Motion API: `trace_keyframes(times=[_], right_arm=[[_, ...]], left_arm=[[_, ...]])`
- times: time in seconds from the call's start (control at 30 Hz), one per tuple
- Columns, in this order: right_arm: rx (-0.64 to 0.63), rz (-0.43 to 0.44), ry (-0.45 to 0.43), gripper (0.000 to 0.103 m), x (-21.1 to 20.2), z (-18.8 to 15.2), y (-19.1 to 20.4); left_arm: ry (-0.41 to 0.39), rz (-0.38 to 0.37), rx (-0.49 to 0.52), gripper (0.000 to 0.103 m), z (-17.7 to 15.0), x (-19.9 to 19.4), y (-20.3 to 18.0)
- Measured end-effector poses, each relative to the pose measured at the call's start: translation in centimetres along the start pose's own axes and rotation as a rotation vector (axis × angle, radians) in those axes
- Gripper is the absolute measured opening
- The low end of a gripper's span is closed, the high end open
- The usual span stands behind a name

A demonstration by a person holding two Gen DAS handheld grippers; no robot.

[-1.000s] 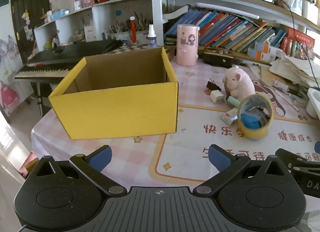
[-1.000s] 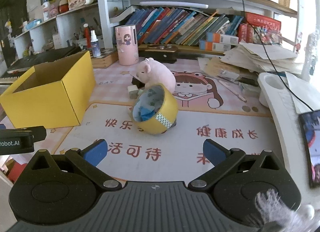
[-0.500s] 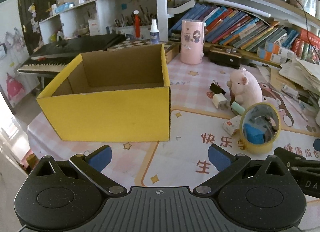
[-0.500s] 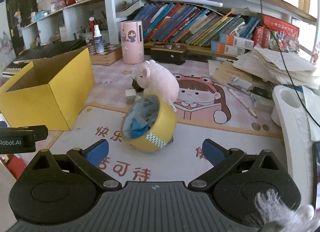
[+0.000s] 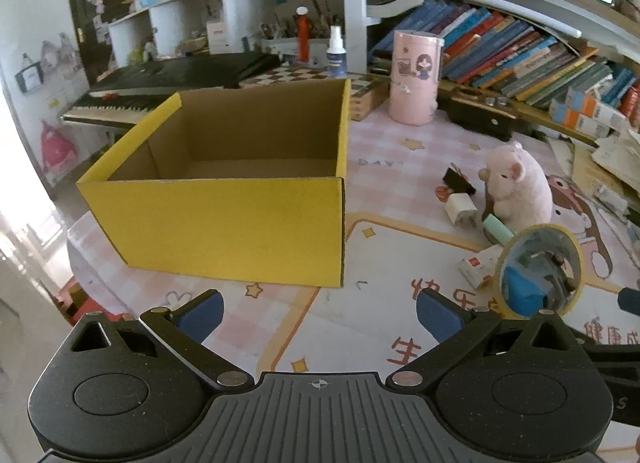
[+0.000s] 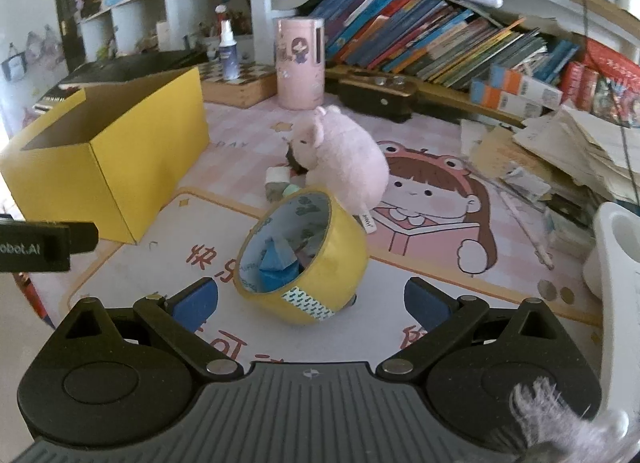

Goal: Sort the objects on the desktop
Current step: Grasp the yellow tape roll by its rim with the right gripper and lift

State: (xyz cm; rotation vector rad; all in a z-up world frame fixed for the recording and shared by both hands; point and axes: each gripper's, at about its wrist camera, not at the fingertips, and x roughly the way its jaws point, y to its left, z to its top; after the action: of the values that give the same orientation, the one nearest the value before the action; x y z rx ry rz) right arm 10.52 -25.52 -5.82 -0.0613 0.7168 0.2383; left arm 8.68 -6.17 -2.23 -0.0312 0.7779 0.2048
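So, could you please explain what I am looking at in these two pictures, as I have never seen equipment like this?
There is no robot here: a person holds a two-finger gripper in each hand, and each gripper carries a fisheye camera that looks along its fingers. The black body with blue pads at the bottom of each picture is that gripper. The left gripper faces an open yellow cardboard box, which looks empty. The right gripper faces a yellow tape roll standing on edge and tilted. Behind the roll, touching it, sits a pink plush toy, with small items such as a white charger beside it. All lie on a pink cartoon desk mat. Both grippers are open and hold nothing.
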Motion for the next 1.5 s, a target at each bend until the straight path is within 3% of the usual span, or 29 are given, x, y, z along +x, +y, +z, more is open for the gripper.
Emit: trace_keyframes(times=[0.23, 0.4, 0.57, 0.73, 0.83, 1.33, 1.5], right_arm=[[-0.024, 0.032, 0.015, 0.101, 1.5, 0.4, -0.5], [0.029, 0.033, -0.032, 0.101, 1.7, 1.0, -1.7], [0.066, 0.044, -0.040, 0.084, 2.3, 1.6, -2.5], [0.105, 0.062, 0.007, 0.049, 3.4, 1.5, -3.4], [0.133, 0.078, 0.002, 0.038, 3.4, 1.4, -4.1], [0.143, 0.084, 0.029, 0.027, 4.3, 1.5, -4.9], [0.191, 0.120, -0.049, 0.020, 2.3, 1.8, -6.2]], left_arm=[[0.008, 0.049, -0.040, 0.103, 0.3, 0.1, -0.3], [0.009, 0.066, -0.027, 0.103, 0.4, 0.0, -1.1], [0.009, 0.077, -0.019, 0.103, 0.4, -0.1, -1.5], [0.003, 0.081, -0.014, 0.103, 0.6, -0.1, -1.9], [0.003, 0.081, -0.007, 0.103, 0.7, -0.1, -2.2], [-0.002, 0.094, 0.021, 0.103, 0.7, -0.3, -3.5], [-0.004, 0.083, 0.025, 0.103, 0.8, -0.2, -4.1]])
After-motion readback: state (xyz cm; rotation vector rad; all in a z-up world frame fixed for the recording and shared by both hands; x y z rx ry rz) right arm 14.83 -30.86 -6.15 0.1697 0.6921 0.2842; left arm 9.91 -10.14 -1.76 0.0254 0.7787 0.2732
